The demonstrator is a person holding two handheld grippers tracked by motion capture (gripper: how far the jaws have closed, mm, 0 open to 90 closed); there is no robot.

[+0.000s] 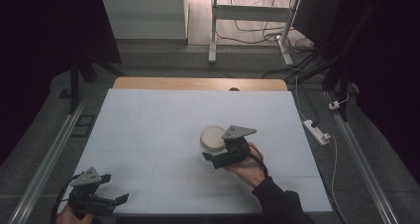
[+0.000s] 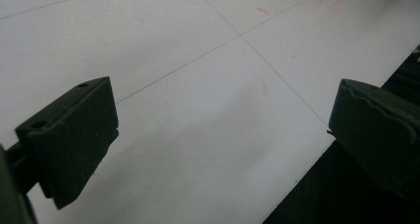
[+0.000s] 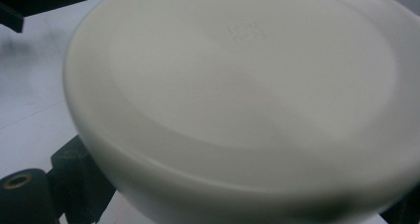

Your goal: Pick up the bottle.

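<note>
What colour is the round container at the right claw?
Plain off-white container; clearest in the right gripper view.

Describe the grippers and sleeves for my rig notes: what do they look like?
Both the left gripper and the right gripper are black, each topped by a grey three-cornered plate. The left's jaws are blocky, one with screw holes. A black cable trails from each. A dark sleeve covers the right forearm.

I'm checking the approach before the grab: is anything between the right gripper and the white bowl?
Nothing visible. The right gripper is already at the white bowl, which looks upside down, with a jaw at either side of it in the right gripper view. The white tabletop around it is bare.
</note>
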